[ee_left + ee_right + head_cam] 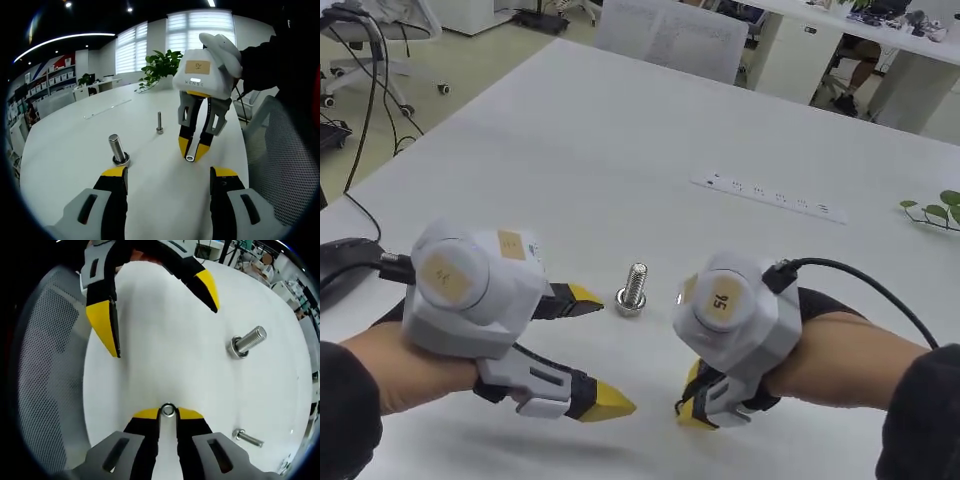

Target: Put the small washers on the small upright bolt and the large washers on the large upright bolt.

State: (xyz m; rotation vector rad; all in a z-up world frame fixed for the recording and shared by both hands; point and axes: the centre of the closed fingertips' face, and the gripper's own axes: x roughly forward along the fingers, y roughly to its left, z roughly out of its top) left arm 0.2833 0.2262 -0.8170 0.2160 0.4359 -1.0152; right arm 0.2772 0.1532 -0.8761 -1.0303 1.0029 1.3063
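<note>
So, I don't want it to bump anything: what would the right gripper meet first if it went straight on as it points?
Most likely the bare table: the right gripper, shut on a washer, points steeply down at it. The large bolt stands off to one side.

We are in an open office. A long white worktop (620, 130) carries a power strip (767, 196). Around it we see a wheeled chair (375, 25), more desks (880, 35), a mesh chair back (295, 160), window blinds (200, 25), a potted plant (161, 67) and ceiling lights (65, 39).
</note>
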